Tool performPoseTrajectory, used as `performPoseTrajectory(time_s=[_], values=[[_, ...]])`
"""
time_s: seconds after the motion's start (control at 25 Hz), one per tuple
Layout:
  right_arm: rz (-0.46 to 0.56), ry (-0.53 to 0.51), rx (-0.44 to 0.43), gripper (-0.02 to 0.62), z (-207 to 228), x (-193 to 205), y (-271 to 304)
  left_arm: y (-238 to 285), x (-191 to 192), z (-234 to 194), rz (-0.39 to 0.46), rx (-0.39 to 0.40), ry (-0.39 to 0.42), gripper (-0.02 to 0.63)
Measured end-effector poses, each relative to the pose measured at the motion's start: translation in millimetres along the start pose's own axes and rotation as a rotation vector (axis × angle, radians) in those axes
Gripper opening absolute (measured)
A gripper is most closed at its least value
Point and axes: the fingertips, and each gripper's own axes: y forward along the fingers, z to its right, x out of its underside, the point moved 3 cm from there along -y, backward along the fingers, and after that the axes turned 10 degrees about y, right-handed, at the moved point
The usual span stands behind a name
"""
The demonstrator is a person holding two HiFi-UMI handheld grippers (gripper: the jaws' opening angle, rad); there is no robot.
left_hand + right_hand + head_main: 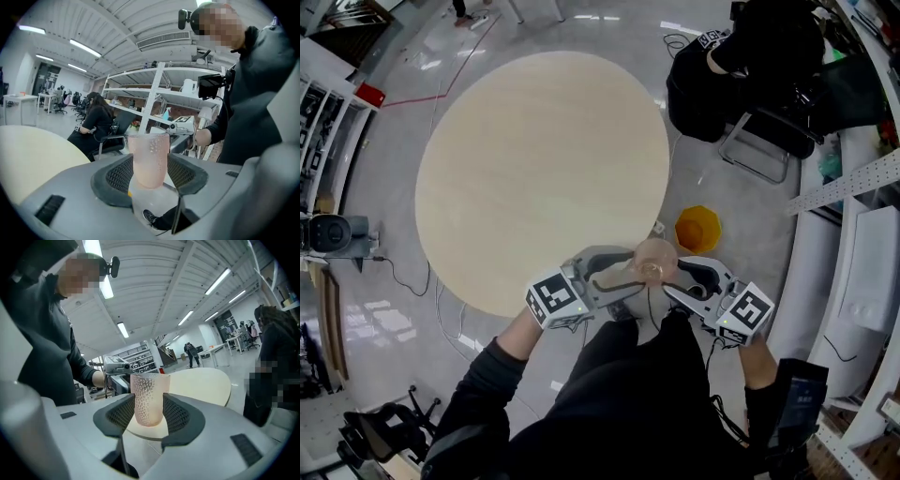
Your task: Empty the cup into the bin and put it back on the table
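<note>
A pink, dimpled translucent cup [654,260] is held upright in the air just off the round table's [534,169] near right edge. My left gripper [623,272] reaches it from the left and my right gripper [680,281] from the right. In the left gripper view the cup [150,159] stands between the mesh pads [117,174], which touch its sides. The right gripper view shows the same: the cup [149,398] sits between both pads [176,414]. I see nothing inside the cup. The orange bin [698,228] stands on the floor just beyond the cup.
A seated person in black [741,66] on a chair [764,141] is at the far right of the table. White shelving [862,244] runs along the right side. Cables [412,277] and a camera stand [333,234] lie on the floor at left.
</note>
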Motion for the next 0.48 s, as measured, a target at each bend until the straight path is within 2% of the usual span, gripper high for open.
performPoseTrajectory(time_s=[0.48], values=[[0.076, 0.126, 0.025, 0.190, 64.9, 1.6, -123.7, 134.2, -26.8, 14.0, 0.038, 0.043, -0.129, 0.235]])
